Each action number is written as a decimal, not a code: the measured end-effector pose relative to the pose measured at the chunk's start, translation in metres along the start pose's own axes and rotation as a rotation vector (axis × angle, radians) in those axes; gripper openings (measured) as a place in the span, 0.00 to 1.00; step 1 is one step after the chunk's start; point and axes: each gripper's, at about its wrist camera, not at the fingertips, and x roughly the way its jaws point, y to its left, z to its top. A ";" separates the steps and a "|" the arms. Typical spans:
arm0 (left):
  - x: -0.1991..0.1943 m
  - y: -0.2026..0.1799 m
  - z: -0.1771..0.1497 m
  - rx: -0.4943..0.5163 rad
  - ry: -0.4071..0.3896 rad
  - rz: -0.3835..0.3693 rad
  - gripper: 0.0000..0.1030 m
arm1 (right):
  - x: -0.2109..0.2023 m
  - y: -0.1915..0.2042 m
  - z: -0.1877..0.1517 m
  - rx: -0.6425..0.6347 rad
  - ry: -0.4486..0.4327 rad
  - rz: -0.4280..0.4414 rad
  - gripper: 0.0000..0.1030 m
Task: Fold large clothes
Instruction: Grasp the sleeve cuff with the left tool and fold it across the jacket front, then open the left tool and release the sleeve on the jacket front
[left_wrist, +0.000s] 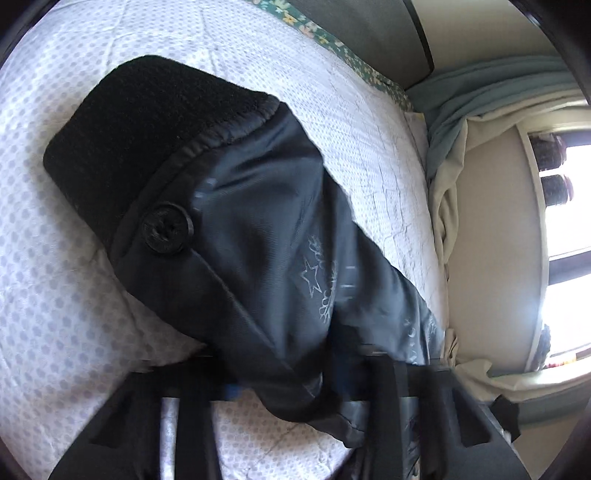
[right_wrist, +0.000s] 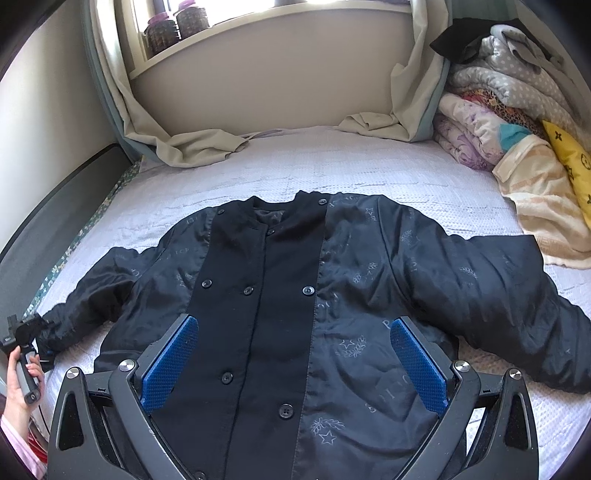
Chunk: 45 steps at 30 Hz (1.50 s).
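A dark navy jacket (right_wrist: 295, 295) with a black button placket lies flat, front up, on the white bed (right_wrist: 332, 166), sleeves spread to both sides. My right gripper (right_wrist: 295, 365) is open above the jacket's lower front, blue pads (right_wrist: 170, 365) apart and empty. My left gripper (right_wrist: 22, 343) shows at the far left, at the end of the jacket's left sleeve. In the left wrist view the sleeve (left_wrist: 258, 240), with its black knit cuff (left_wrist: 147, 129) and a button (left_wrist: 168, 228), hangs over the left gripper (left_wrist: 291, 398), which appears shut on it.
Folded quilts and blankets (right_wrist: 517, 110) are stacked at the bed's right. Beige curtains (right_wrist: 192, 144) spill onto the far edge under a window sill with jars (right_wrist: 173, 26). A dark headboard (right_wrist: 55, 206) runs along the left side.
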 end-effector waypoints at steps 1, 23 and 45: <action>-0.003 -0.004 -0.001 0.017 -0.013 -0.003 0.18 | 0.001 -0.002 0.000 0.010 0.003 0.001 1.00; -0.105 -0.263 -0.206 0.898 -0.227 -0.252 0.14 | -0.011 -0.017 0.000 0.057 0.012 -0.025 1.00; 0.032 -0.249 -0.363 1.081 0.363 -0.092 0.94 | -0.007 -0.050 -0.003 0.079 0.079 -0.047 1.00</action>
